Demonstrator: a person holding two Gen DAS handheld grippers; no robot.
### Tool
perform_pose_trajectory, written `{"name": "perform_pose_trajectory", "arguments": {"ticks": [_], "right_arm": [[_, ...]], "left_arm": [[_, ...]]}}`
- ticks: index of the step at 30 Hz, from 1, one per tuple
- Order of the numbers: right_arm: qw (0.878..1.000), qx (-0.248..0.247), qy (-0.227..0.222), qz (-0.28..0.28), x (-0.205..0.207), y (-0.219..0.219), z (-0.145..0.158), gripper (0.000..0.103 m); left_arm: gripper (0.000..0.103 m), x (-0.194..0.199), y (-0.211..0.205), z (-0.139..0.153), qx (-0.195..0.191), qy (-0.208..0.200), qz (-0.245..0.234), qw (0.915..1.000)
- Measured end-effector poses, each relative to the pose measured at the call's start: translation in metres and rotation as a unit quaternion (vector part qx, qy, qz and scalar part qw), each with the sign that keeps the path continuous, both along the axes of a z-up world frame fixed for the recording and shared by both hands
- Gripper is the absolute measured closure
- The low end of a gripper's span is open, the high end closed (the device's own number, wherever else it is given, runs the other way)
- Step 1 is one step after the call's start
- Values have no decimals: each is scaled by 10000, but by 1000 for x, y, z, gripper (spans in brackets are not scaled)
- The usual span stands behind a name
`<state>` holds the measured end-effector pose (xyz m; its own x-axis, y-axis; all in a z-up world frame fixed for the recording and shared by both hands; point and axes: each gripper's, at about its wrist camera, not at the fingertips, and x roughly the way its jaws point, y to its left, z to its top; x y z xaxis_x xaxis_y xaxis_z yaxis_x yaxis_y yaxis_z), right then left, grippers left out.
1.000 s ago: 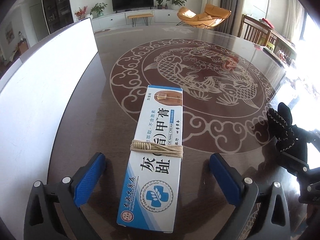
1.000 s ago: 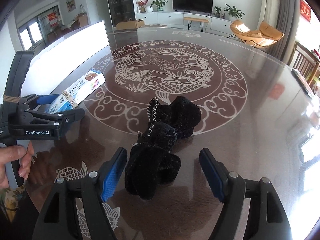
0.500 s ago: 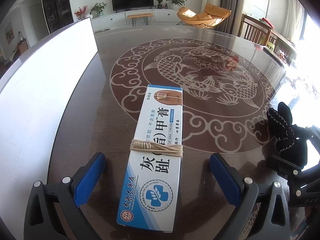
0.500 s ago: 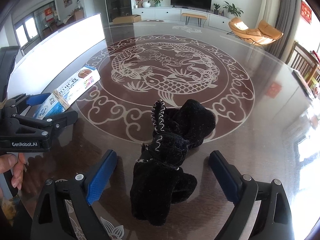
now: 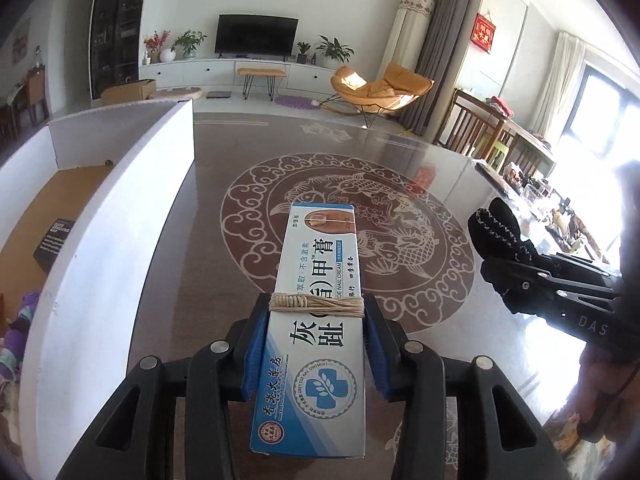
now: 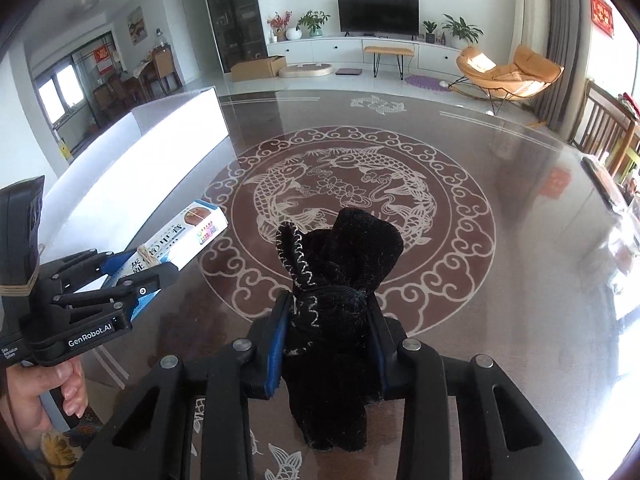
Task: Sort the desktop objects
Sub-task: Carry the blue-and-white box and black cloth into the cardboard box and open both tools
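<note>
Left claw [image 5: 316,344] just closed, clamped on twine-bound ointment box [image 5: 320,304], right claw [image 6: 330,344] just closed, gripping black glove [image 6: 340,300], both above fish-patterned table [image 6: 500,280], white bin [image 5: 120,220] left of the box

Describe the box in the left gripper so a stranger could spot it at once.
Start at the dark table with the pale fish medallion, beside the tall white bin. Just above it, the left gripper is shut on a long white-and-blue nail cream box. Tan string is wound around its middle, unlike the black cloth pouch nearby.
</note>
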<state>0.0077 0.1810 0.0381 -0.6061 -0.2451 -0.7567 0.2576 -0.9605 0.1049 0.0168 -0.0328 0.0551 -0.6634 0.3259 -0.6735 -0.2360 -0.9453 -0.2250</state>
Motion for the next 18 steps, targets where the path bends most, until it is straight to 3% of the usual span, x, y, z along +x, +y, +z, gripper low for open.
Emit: {"name": "perform_pose_trajectory", "arguments": {"ticks": [3, 5, 8, 13, 17, 18], "right_arm": [[9987, -292, 267, 334, 3, -32, 33, 68], [9953, -527, 389, 707, 3, -66, 53, 68], [9861, -825, 478, 1359, 4, -130, 74, 68], [9679, -992, 327, 2287, 2, -242, 72, 68], [9578, -855, -59, 2742, -1, -311, 44, 66], [9565, -799, -195, 2798, -4, -323, 35, 65]], "left_arm": [[60, 24, -41, 45, 272, 400, 289, 9984], [60, 33, -75, 65, 191, 557, 552, 9967], [59, 31, -134, 75, -55, 480, 1067, 9931], [59, 12, -225, 41, -539, -266, 1974, 9785], [57, 3, -256, 4, -713, -823, 2184, 9698], [51, 1, -258, -3, -746, -953, 2202, 9679]]}}
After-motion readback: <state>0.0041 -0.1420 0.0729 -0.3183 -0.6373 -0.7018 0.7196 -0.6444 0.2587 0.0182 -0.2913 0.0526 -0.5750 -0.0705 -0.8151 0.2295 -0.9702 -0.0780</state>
